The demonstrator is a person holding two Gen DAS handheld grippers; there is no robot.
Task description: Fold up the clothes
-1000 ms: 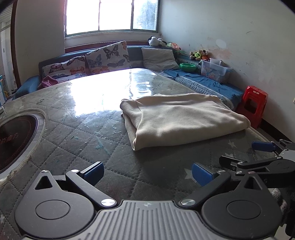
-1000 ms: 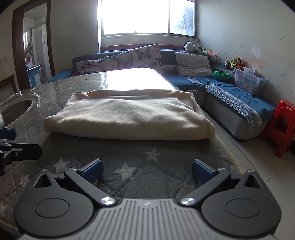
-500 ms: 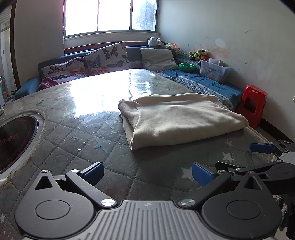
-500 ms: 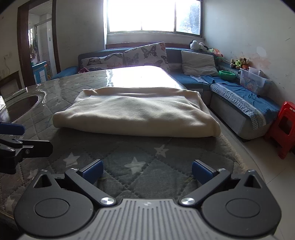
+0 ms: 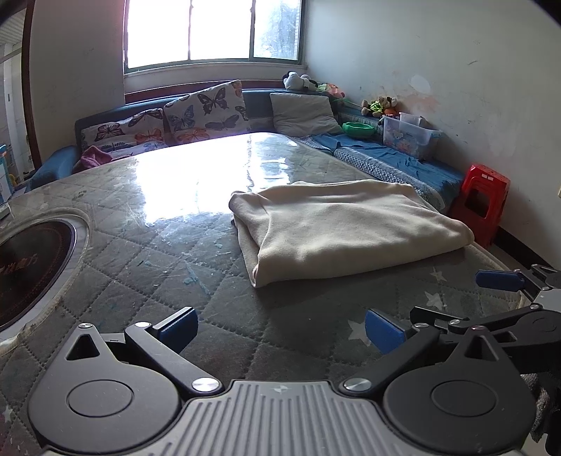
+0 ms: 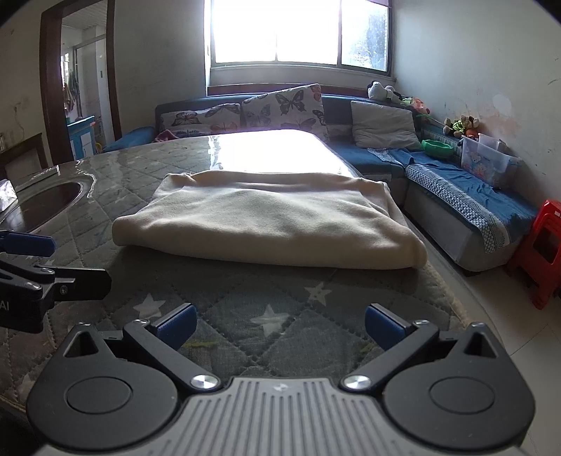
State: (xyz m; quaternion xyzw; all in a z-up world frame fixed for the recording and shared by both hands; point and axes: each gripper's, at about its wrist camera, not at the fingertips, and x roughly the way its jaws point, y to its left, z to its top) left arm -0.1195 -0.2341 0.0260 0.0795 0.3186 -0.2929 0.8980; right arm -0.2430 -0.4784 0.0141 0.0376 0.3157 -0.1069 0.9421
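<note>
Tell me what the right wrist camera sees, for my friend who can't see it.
A folded cream garment lies on a grey quilted table. The open right gripper holds nothing. Behind are a blue sofa and a bright window.

My left gripper point(image 5: 280, 328) and right gripper point(image 6: 278, 324) are matt black plastic with shiny metal pivot screws and smooth blue finger pads point(image 6: 175, 323). The folded cream garment point(image 6: 270, 224) looks soft, fleecy and matt. The table point(image 5: 147, 245) wears quilted grey cloth under a glossy, scratched clear cover. The red stool point(image 5: 482, 203) is shiny plastic.
</note>
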